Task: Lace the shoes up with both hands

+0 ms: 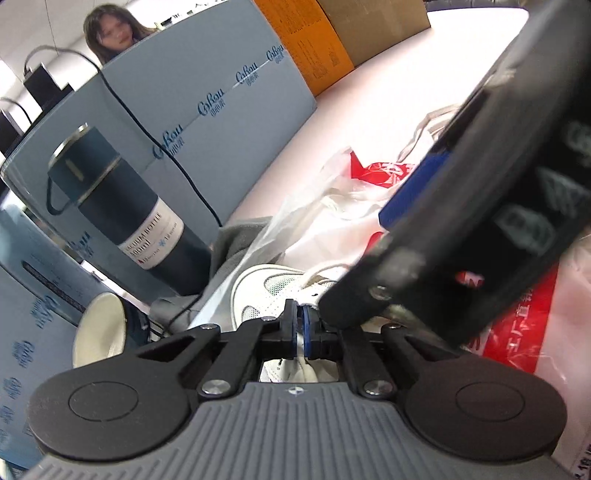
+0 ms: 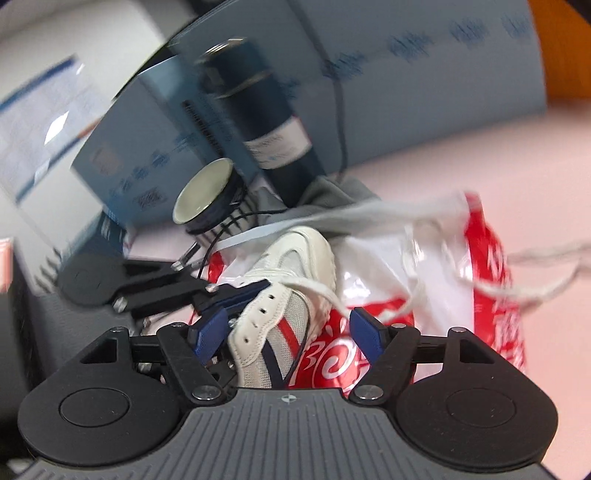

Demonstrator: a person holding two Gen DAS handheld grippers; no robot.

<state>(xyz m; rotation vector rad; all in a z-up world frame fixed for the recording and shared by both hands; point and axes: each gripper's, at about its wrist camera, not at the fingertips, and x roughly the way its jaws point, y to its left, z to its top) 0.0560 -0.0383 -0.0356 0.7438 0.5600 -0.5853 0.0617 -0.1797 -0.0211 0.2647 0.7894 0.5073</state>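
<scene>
Showing only bare patches of the pale pink table (image 2: 517,166), with the rest buried under clutter. Cutting off the big blue-grey printed cardboard box (image 1: 207,74) at the frame edges in both views, and smearing its print in the right wrist view. Hiding all but the head of a person (image 1: 110,33) behind that box. Covering much of the crumpled red and white plastic bag (image 1: 517,332) in the left wrist view with the black body of the right gripper (image 2: 288,332), looming close and out of focus. Blurring the dark blue cylindrical vacuum bottle (image 1: 122,192) in the right wrist view, while showing it sharp and upright against the box in the left one. Losing the heel end of the white mesh sneaker (image 2: 288,266) below the grippers' bodies; resting it on the bag, toe pointing toward the bottle. Streaking the loose off-white shoelace (image 2: 314,286) into a blur on its way to the right and out of frame.

Holding the right gripper's blue pads wide apart, straddling the sneaker's eyelet part, with one pad just beside the eyelet strip and the shoelace passing just above the other; pressing on nothing. Holding the left gripper (image 1: 300,325) closed, pads together at the sneaker's eyelet edge, pinching a thin white sliver there. Not possible to tell whether lace or eyelet flap.
</scene>
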